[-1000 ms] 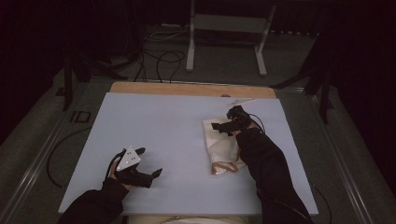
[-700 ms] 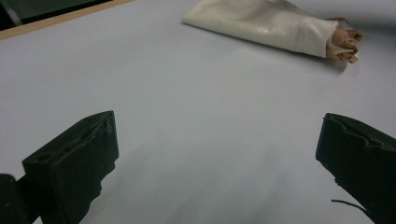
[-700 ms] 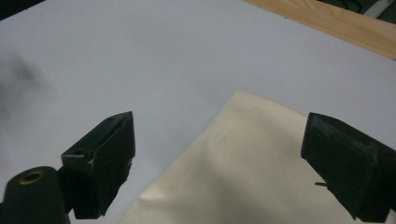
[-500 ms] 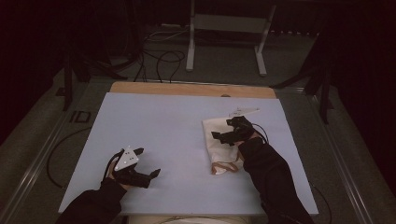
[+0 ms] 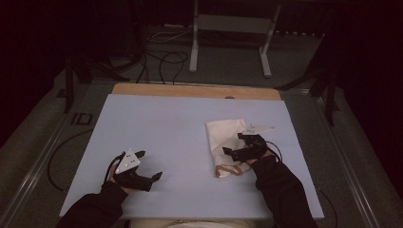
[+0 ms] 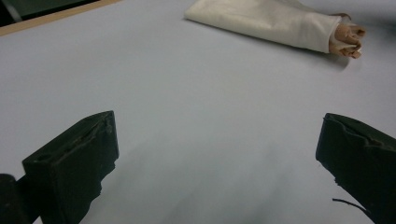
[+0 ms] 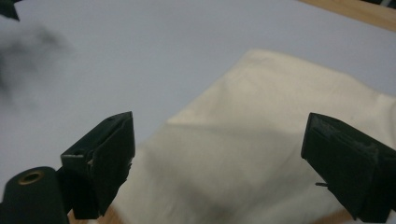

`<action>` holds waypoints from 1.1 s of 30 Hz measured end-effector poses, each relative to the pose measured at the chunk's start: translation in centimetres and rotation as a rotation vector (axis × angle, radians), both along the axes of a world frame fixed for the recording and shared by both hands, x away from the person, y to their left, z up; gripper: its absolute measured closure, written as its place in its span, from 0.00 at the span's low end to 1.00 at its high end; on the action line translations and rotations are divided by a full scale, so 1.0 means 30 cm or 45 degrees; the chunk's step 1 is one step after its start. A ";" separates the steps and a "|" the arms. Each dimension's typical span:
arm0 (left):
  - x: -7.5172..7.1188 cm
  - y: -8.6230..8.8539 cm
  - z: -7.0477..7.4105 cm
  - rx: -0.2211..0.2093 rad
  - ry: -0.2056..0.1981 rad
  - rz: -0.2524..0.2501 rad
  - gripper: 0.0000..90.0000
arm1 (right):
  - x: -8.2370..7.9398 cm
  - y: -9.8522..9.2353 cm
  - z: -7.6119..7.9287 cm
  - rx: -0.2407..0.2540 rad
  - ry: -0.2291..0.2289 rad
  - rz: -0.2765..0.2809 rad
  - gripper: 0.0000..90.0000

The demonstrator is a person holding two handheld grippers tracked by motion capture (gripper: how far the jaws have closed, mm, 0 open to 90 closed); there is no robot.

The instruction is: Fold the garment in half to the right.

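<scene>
- High view puts your right gripper (image 5: pixel 236 145) over the near right part of a cream cloth bag (image 5: pixel 225 137), which lies flat on the right half of the pale blue worktop (image 5: pixel 161 128).
- Your right gripper view shows its two black jaws spread wide apart with nothing between them, the cream fabric (image 7: pixel 261 154) spread out just beyond and below them.
- A tan strap loop (image 5: pixel 227 170) sticks out from the bag's near end, lying on the worktop close to your right sleeve (image 5: pixel 280 190).
- Your left gripper (image 5: pixel 154 178) sits low over the near left part of the worktop, well apart from the bag, with its grey three-cornered plate facing up.
- Your left gripper view shows its jaws wide apart too, holding nothing, with bare worktop (image 6: pixel 187 116) between them.
- Farther off in that same view the bag (image 6: pixel 261 21) lies folded flat, its tan straps (image 6: pixel 348 39) bunched at the end nearest the right edge.
- A strip of bare wood (image 5: pixel 190 90) borders the far edge of the blue surface.
</scene>
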State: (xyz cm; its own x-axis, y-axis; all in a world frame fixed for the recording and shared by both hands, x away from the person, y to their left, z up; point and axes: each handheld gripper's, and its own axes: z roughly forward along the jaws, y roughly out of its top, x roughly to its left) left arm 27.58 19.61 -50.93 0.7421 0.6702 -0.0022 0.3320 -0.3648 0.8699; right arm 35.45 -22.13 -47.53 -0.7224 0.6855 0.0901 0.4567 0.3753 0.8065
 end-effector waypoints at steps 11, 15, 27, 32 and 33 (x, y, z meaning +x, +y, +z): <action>0.001 0.026 -0.003 0.020 0.010 0.015 0.00 | -0.110 -0.048 -0.045 0.017 -0.027 0.002 0.11; 0.001 0.040 -0.006 0.029 0.011 0.024 0.00 | -0.143 -0.069 -0.058 -0.001 -0.044 0.013 0.11; -0.015 0.074 -0.002 0.045 0.004 0.043 0.00 | -0.222 -0.127 -0.086 -0.012 -0.059 -0.031 0.11; -0.025 0.091 -0.001 0.048 0.005 0.051 0.00 | -0.242 -0.151 -0.099 -0.010 -0.055 -0.051 0.11; -0.026 0.097 0.000 0.047 0.002 0.054 0.00 | -0.246 -0.158 -0.102 -0.018 -0.065 -0.071 0.11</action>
